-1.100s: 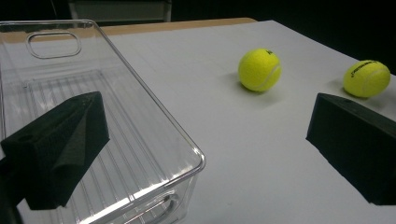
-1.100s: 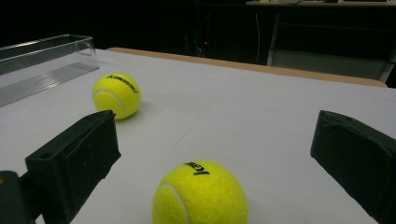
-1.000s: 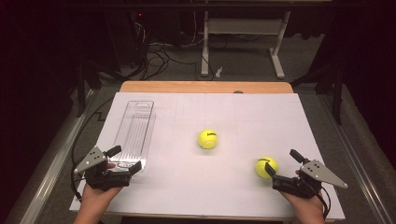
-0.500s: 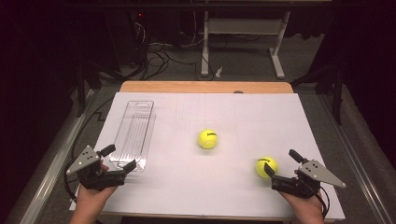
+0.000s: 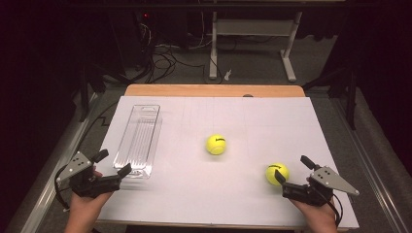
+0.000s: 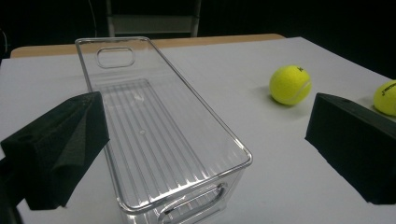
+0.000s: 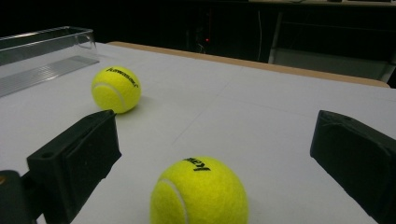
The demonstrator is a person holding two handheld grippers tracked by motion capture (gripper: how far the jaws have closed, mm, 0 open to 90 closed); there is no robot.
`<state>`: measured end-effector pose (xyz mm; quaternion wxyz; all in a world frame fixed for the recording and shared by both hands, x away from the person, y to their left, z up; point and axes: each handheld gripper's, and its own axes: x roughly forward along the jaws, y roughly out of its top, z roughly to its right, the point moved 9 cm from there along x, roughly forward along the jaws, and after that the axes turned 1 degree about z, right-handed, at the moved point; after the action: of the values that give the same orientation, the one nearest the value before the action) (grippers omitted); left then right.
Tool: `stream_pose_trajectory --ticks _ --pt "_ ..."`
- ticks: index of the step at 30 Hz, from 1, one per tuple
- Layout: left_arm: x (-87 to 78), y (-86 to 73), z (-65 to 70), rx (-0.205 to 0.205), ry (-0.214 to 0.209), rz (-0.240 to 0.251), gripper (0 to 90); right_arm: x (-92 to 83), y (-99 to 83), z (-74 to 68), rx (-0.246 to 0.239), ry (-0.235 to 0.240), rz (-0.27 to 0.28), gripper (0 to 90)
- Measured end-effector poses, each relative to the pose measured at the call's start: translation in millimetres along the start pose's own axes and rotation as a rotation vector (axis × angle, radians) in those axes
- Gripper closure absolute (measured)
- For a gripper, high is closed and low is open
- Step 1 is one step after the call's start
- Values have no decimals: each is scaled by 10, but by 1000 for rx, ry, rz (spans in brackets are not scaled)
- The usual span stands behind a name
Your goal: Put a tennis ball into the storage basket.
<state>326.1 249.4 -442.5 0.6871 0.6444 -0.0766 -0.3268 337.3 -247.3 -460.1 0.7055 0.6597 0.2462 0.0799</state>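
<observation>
Yellow tennis balls are clearly the job here, two of them on the white tabletop (image 5: pixel 194 194), with a clear plastic bin (image 5: pixel 138 141) sitting empty off to the left. From the high view, the right hand-held gripper (image 5: pixel 291 172) has its jaws apart, with the near tennis ball (image 5: pixel 277 174) right at the tips, not yet pinched as far as I can tell. The far tennis ball (image 5: pixel 216 144) sits mid-table, well apart from everything. The left hand-held gripper (image 5: pixel 112 163) is spread wide too, just at the bin's near end.

Left gripper view: both black jaws open, the bin (image 6: pixel 154 135) between them but untouched, and the far ball (image 6: pixel 290 84) off to the right. The other ball is half hidden behind the right-hand jaw.

Right gripper view: the near ball (image 7: pixel 201 193) sits between the open jaws, its bottom cut off by the frame edge, so I can't tell how deep it's seated.

My guess: this is the reach-and-grab step. Next up is nudging forward a bit, closing on the ball, then carrying it to the bin, maybe with the left steadying it.
</observation>
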Motion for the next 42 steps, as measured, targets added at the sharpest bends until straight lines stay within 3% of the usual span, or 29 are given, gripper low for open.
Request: stream_pose_trajectory --ticks 5,9,13,17,25,39,42 --pt "-49 -17 -36 12 26 -27 8 -3 -2 10 3 -3 2 17" --pt "-68 -24 -59 -11 22 -36 9 -2 -5 13 5 -4 1 17" --pt "-60 -91 -98 -10 36 -88 8 2 -9 12 5 -3 1 17" --pt "-40 -142 -112 -28 22 -126 9 1 -8 11 6 -1 2 17" --pt "-2 -216 -110 2 34 -193 8 6 -19 19 11 -4 -1 17" --pt "53 -379 -153 -35 37 -326 8 12 -31 18 12 -3 -9 18" --pt "70 -445 -169 -40 46 -379 8 14 -32 17 11 -1 -11 18"
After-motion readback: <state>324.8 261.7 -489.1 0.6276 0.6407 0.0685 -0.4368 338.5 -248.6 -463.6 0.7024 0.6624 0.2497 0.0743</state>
